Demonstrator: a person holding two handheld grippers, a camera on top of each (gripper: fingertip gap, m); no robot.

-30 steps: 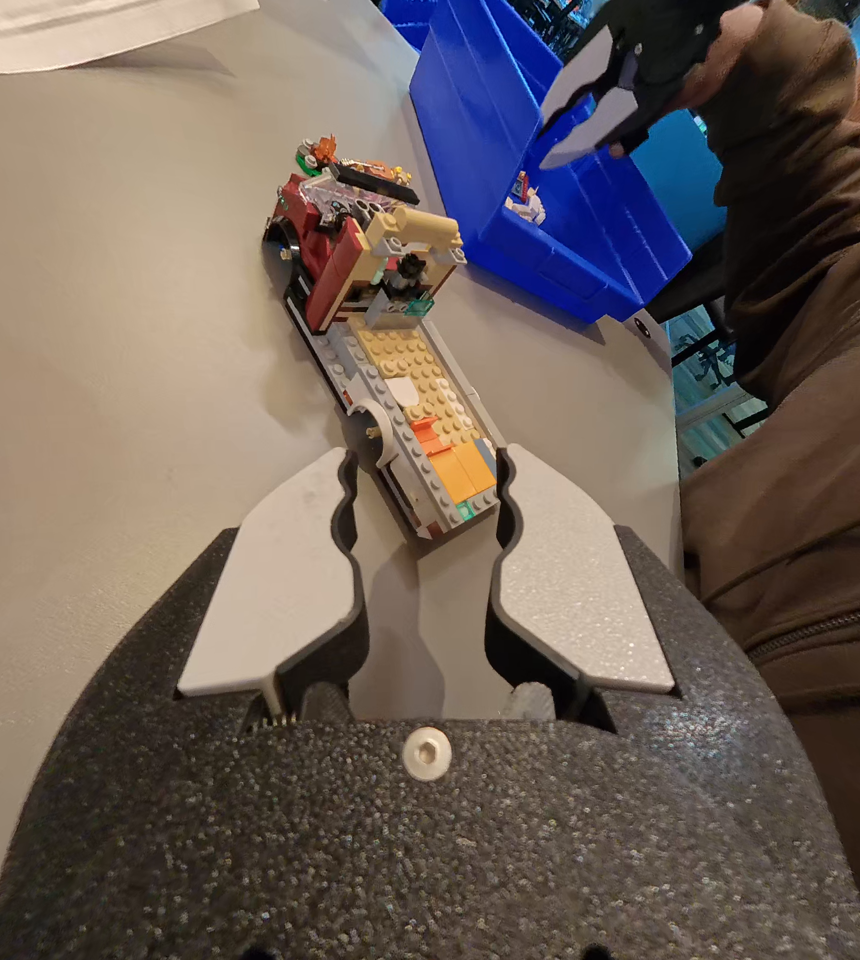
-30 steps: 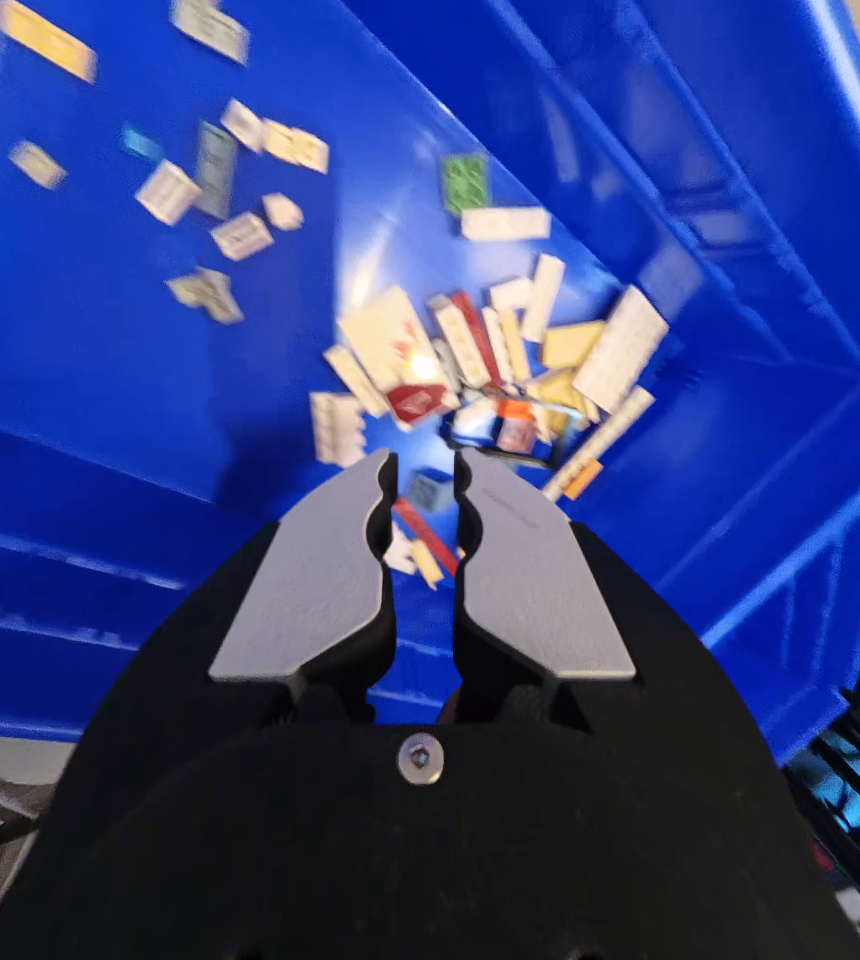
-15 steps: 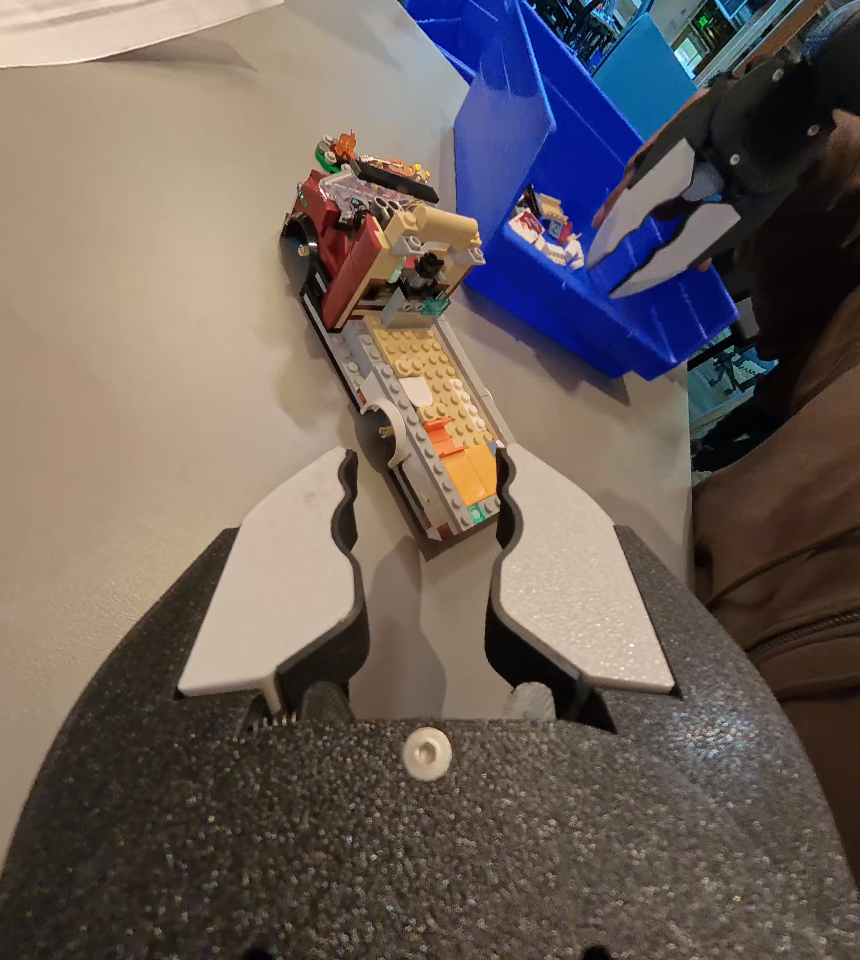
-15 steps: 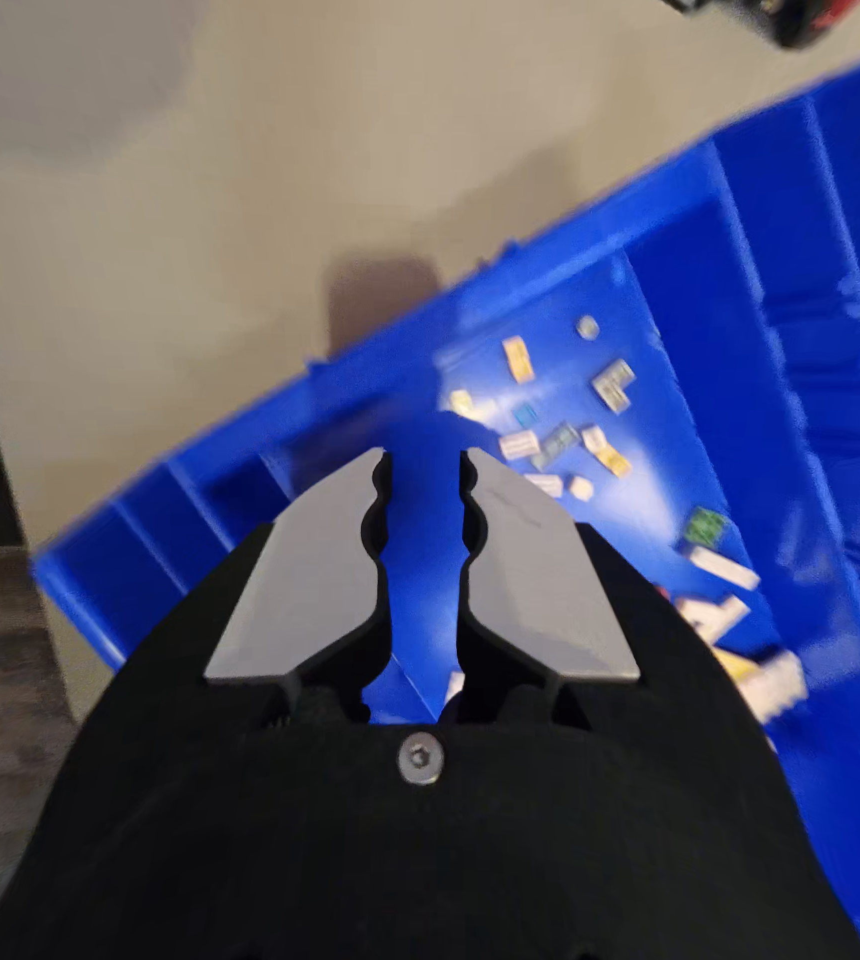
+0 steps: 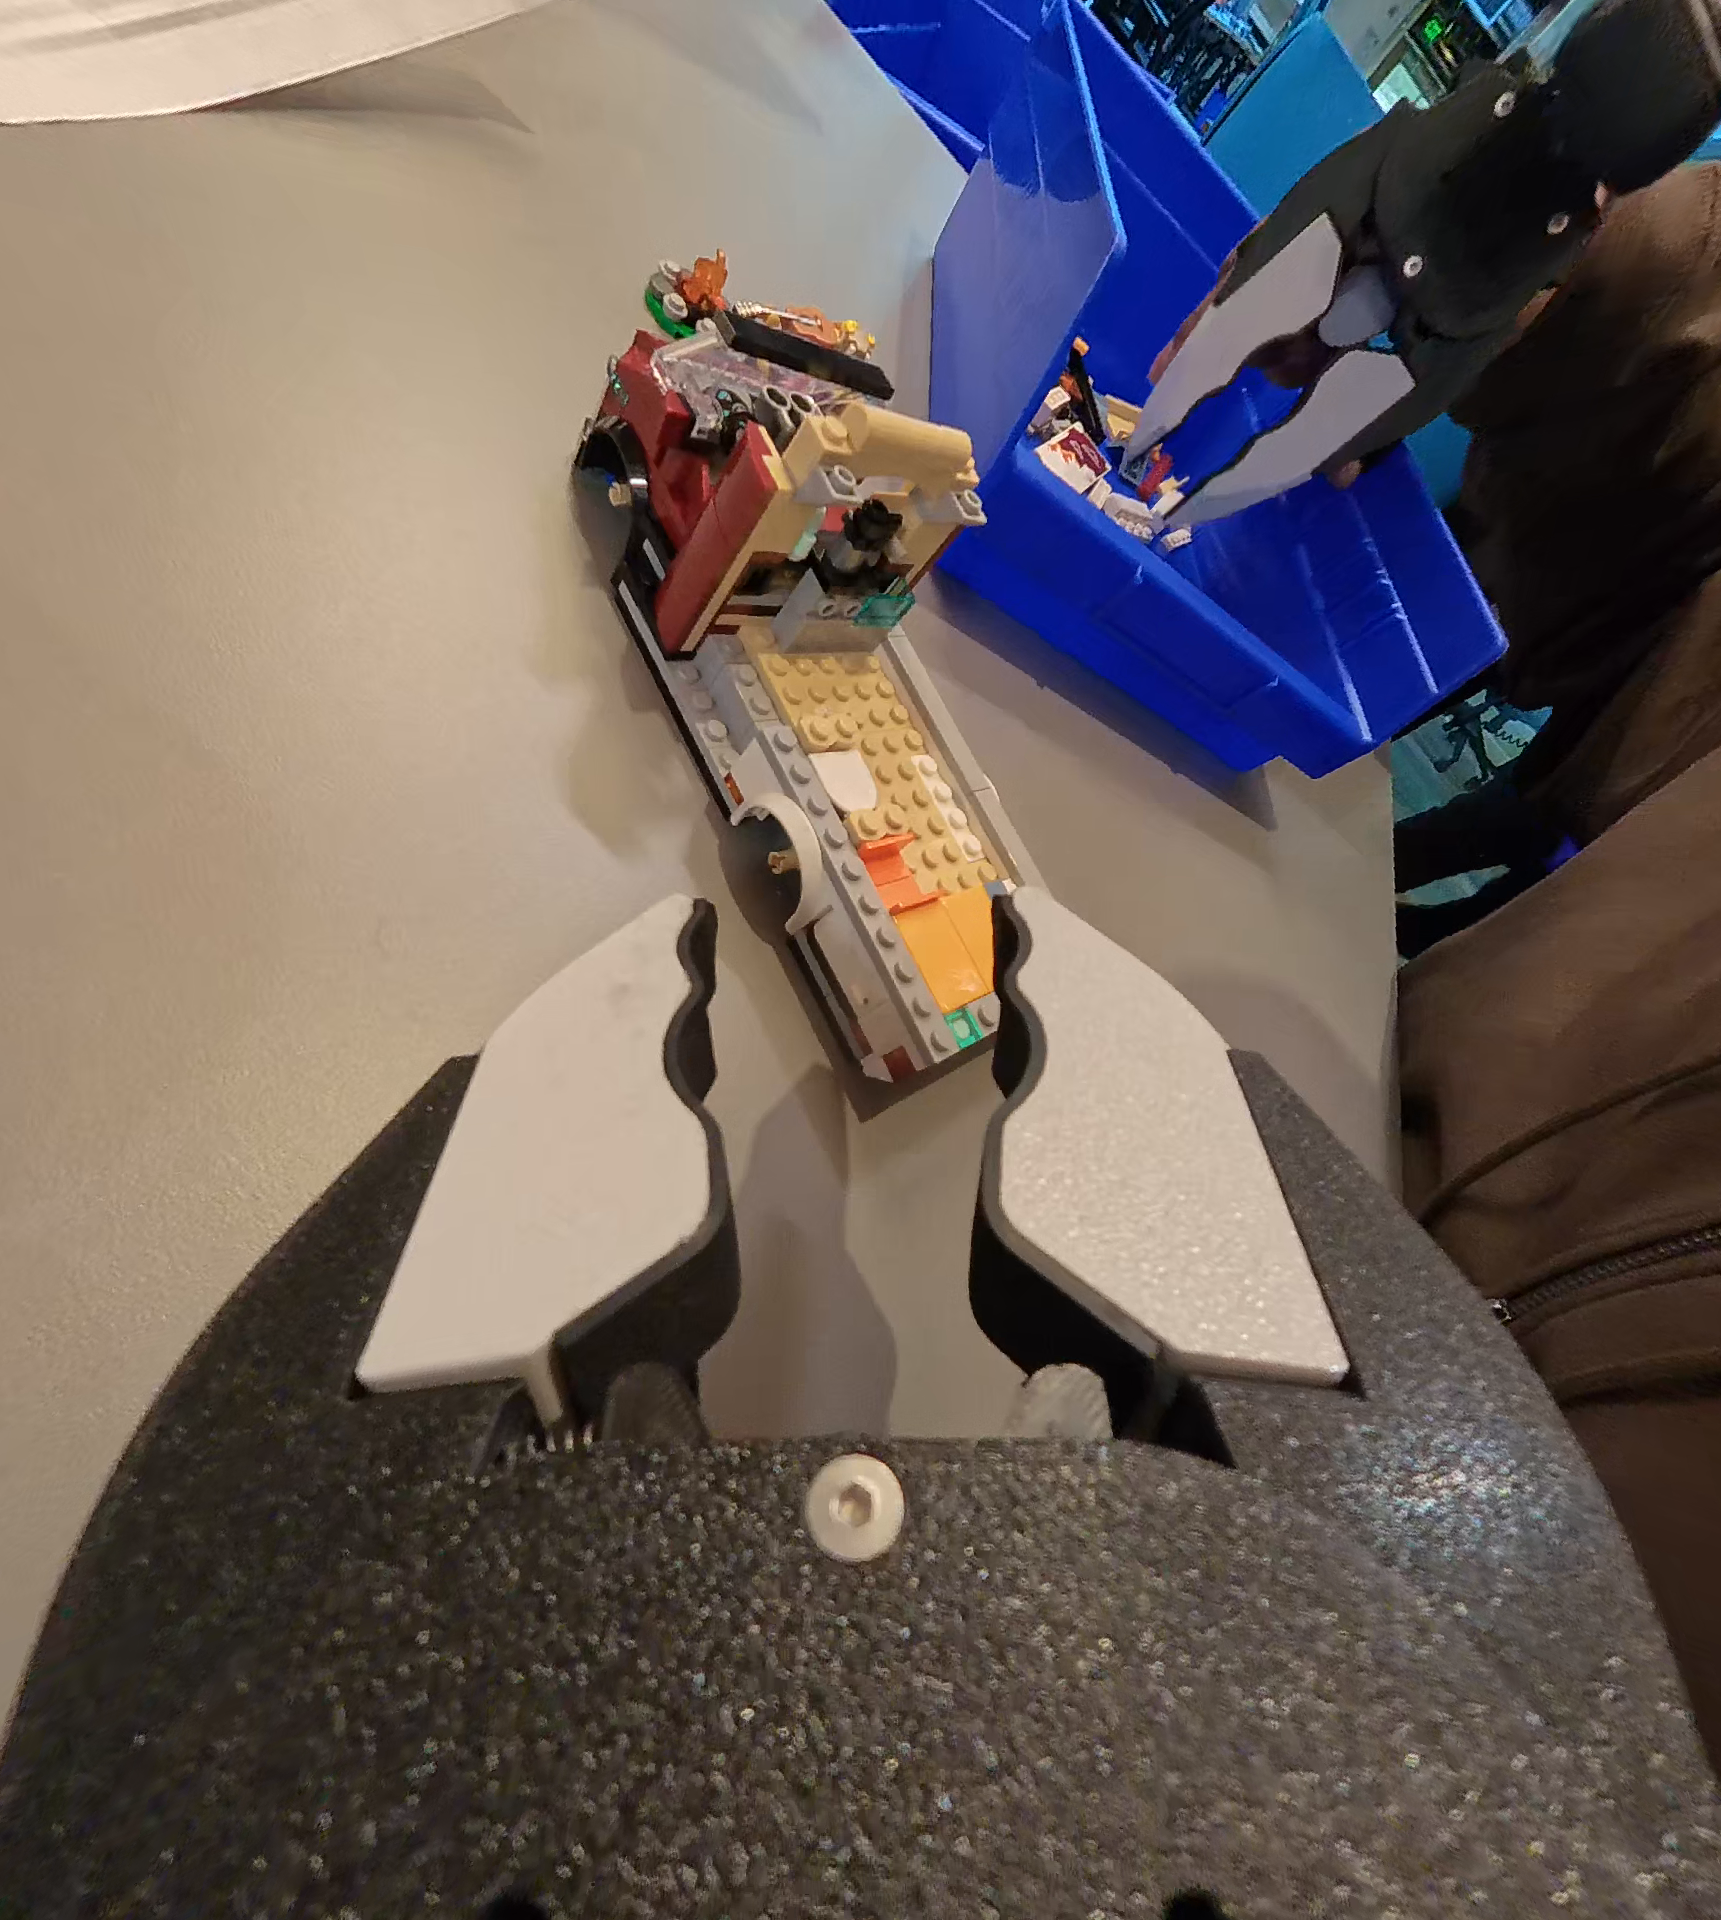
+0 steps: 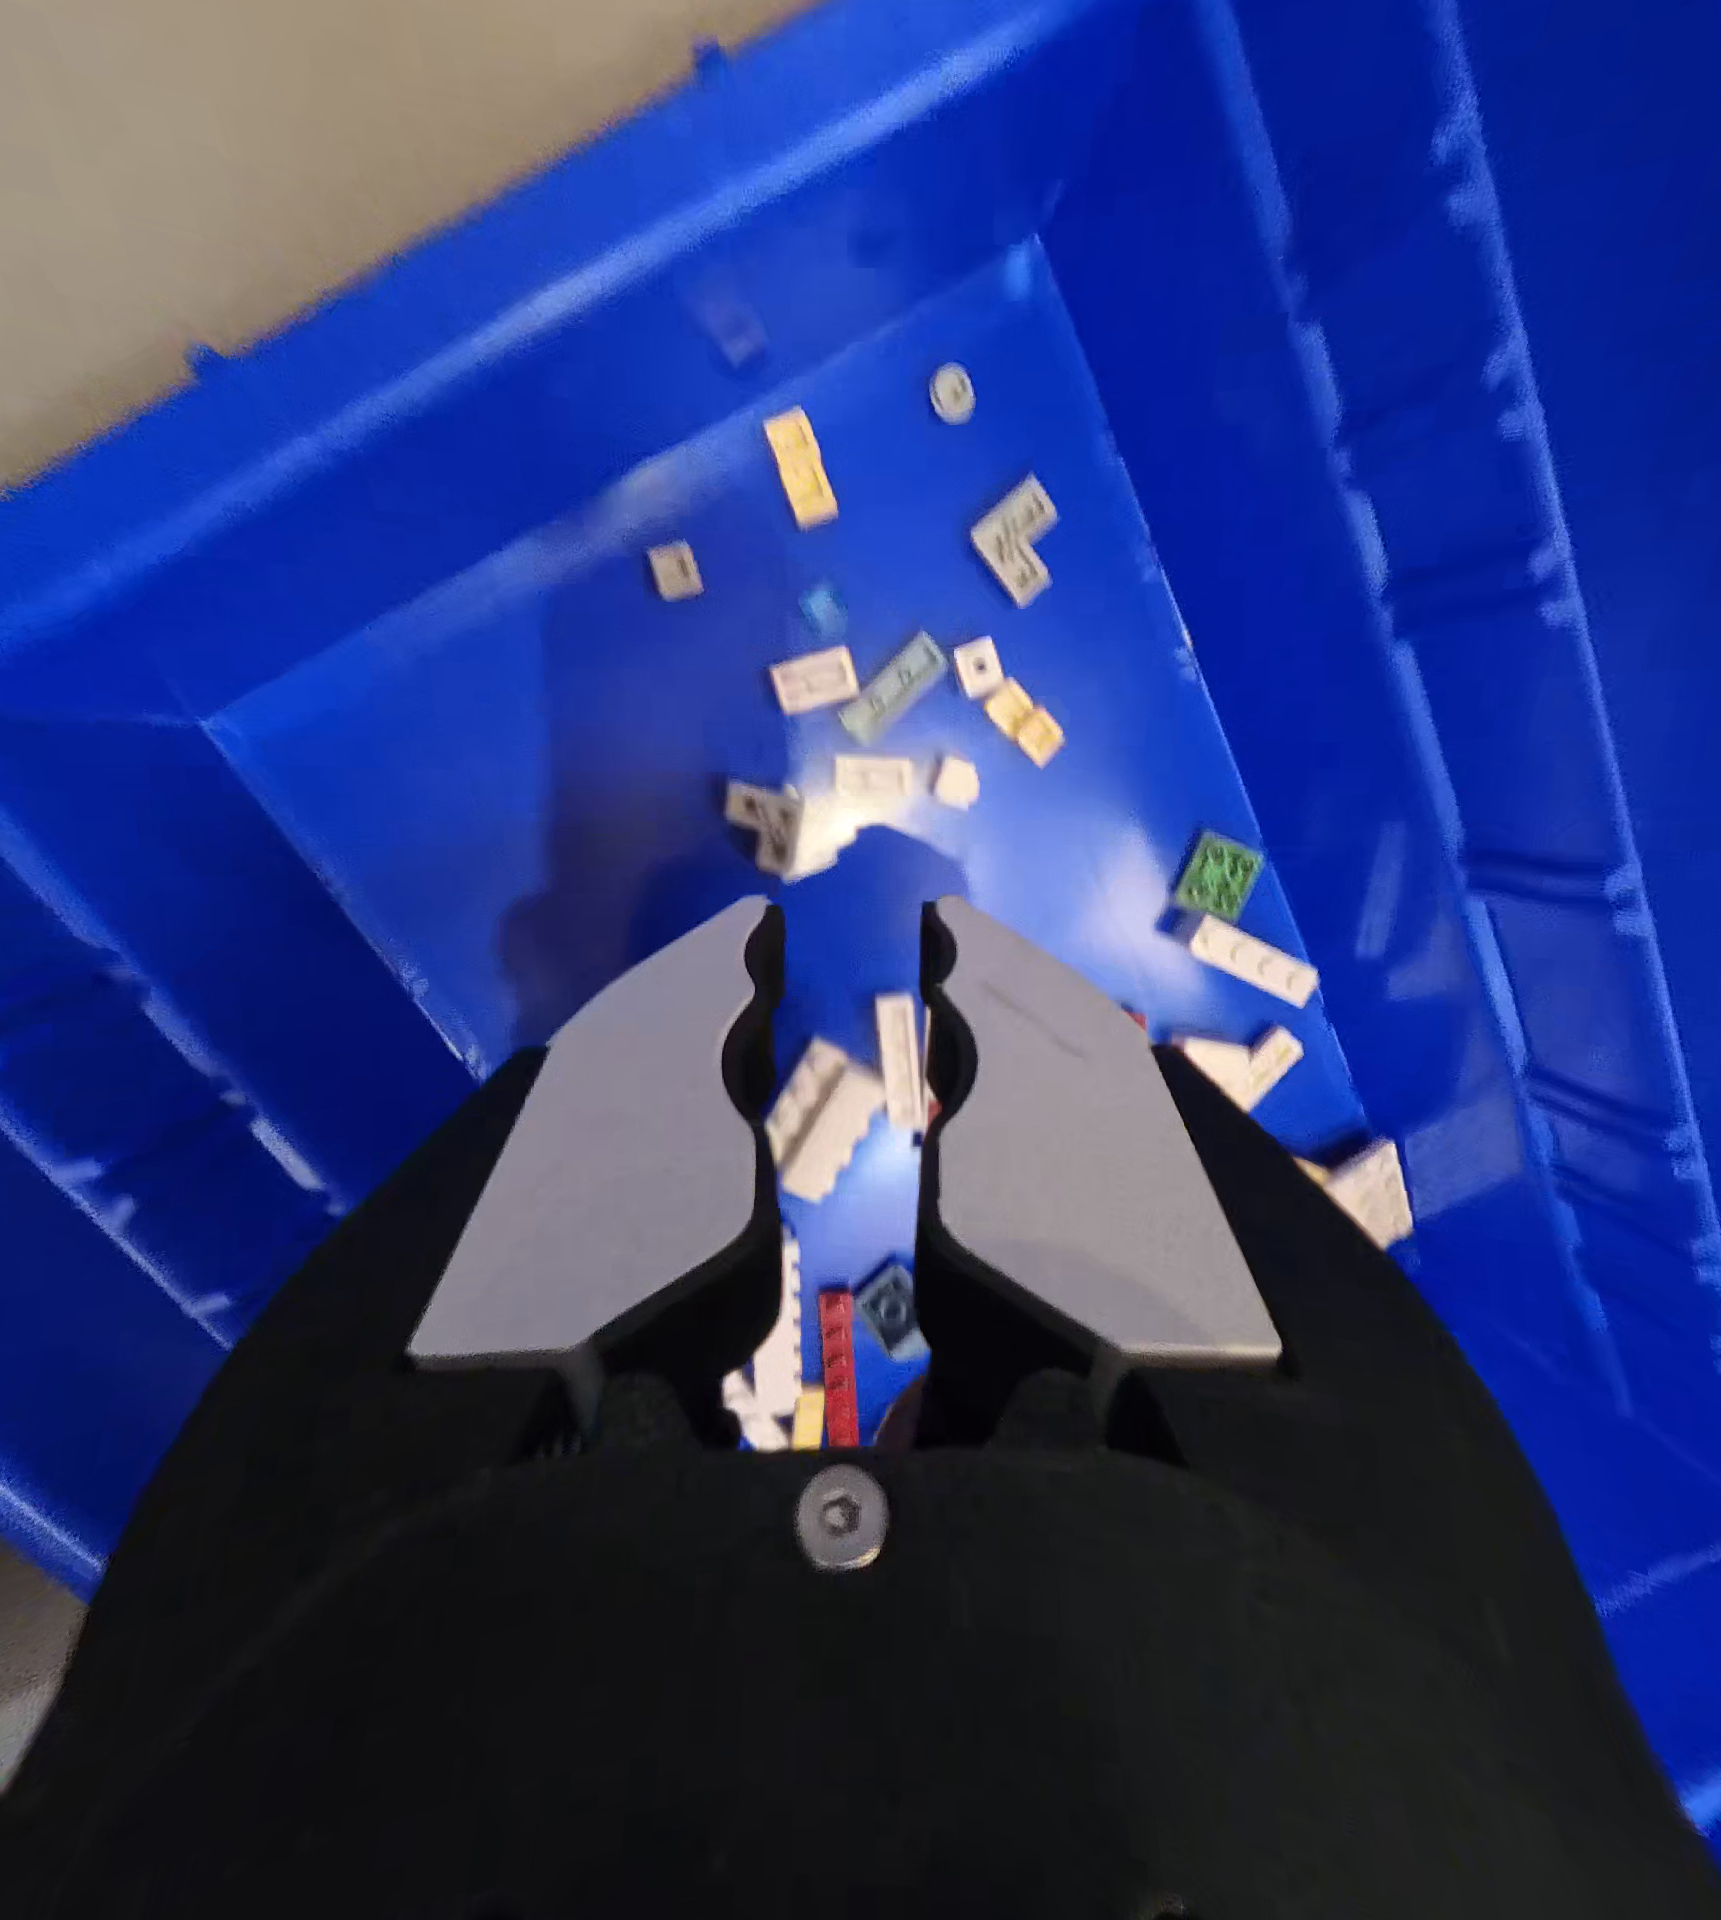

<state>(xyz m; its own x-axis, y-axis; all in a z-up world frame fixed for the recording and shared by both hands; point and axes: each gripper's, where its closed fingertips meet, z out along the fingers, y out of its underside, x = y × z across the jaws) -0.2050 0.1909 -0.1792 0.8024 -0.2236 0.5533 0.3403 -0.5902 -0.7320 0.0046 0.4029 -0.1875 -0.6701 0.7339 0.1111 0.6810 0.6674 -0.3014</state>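
Left gripper low over the tabletop, jaws wide apart around the near end of a long brick-built vehicle — grey-edged, tan studs, orange tail, dark red cab — left pad clear of it, right pad just beside. Right gripper tilted down into the blue bin, jaws slightly apart, gripping nothing. Only there: scattered loose bricks — blurred; only from the left: a brown sleeve.
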